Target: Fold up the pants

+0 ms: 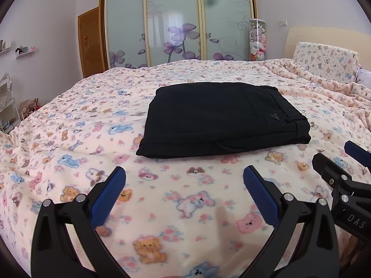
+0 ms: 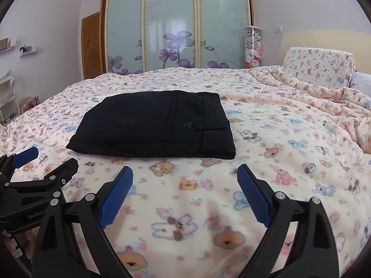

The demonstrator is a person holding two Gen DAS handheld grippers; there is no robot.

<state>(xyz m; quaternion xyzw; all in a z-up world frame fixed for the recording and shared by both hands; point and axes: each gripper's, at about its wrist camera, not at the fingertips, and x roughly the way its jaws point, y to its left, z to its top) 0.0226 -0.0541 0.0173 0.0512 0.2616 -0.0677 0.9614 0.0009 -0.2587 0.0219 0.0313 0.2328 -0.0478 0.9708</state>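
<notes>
pants (image 2: 150,125): inner folds hidden | right hand-held gripper (image 1: 343,164): cut off

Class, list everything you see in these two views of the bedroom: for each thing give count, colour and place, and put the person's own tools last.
pants: one, black, folded into a flat rectangle on the bed
blanket: one, pale pink with bear and bunny prints, covering the bed
pillow: one, same print, at the headboard, far right
wardrobe doors: three panels, frosted with purple flowers, behind the bed
tube of plush toys: one, clear, multicoloured toys, beside the wardrobe
door: one, brown wood, left of the wardrobe
wall shelves: two, white, left wall
left claw: one, black with blue pads, open, empty
right claw: one, same, open, empty
</notes>
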